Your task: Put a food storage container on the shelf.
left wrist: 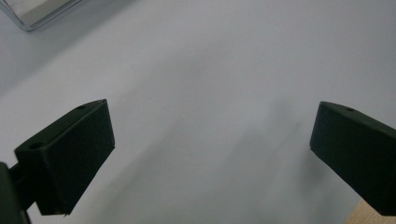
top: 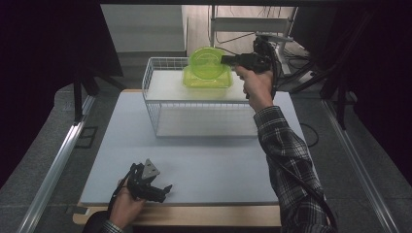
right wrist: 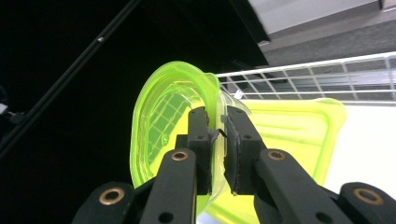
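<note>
The right gripper (top: 224,59) reaches in from the right over the far end of the wire basket (top: 160,104) and pinches the edge of a green lid (top: 208,62). In the right gripper view, the rim of the lid (right wrist: 154,135) sits between the two black jaws, which are clenched tight on it, one pad on each face. The lid stands on edge, nearly upright, its broad face turned toward the near side of the tabletop (top: 204,160) in the high view. Its long axis runs roughly up and down, slightly tilted. Just below and behind it lies a green container (top: 206,79), resting flat on the white shelf inside the basket, its long side running left to right; the lid hangs right above its opening.

The left gripper (top: 165,190) rests low near the front edge of the tabletop, well apart from the basket. Its jaws stand wide apart with only bare tabletop (left wrist: 224,70) between them, holding nothing.
</note>
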Available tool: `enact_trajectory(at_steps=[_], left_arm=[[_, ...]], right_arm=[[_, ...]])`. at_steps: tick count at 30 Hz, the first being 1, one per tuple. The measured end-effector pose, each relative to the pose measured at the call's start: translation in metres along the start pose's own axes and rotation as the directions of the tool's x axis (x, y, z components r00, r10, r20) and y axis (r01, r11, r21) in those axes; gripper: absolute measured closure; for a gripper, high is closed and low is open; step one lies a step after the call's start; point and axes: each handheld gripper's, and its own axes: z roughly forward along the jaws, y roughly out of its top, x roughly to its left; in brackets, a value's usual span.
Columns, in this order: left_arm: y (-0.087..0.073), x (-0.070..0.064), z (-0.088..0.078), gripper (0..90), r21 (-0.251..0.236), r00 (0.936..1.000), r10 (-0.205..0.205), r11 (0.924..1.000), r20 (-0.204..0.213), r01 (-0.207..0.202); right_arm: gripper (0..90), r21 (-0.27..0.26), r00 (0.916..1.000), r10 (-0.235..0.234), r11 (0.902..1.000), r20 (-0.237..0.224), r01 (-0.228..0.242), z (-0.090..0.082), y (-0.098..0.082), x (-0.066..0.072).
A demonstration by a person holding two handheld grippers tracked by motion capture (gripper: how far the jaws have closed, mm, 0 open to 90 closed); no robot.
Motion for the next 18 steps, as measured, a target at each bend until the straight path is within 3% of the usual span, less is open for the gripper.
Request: enact_trajectory(at_steps=[4,13,18], left_arm=[[0.000,0.000,0.000,0.0,-0.001,1.0000,0.000,1.0000,0.001,0.000],[0.000,0.000,0.000,0.0,0.002,1.0000,0.001,1.0000,0.003,-0.001],[0.000,0.000,0.000,0.0,0.002,1.0000,0.001,1.0000,0.005,-0.001]], right_arm=[[80.8,-0.009,1.0000,0.008,0.9999,0.004,-0.008,0.003,0.001,-0.001],[76.1,-0.012,0.9951,-0.030,0.9994,0.095,0.031,0.008,0.004,0.002],[71.6,-0.013,0.9924,-0.035,0.9992,0.118,0.036,0.011,0.005,0.001]])
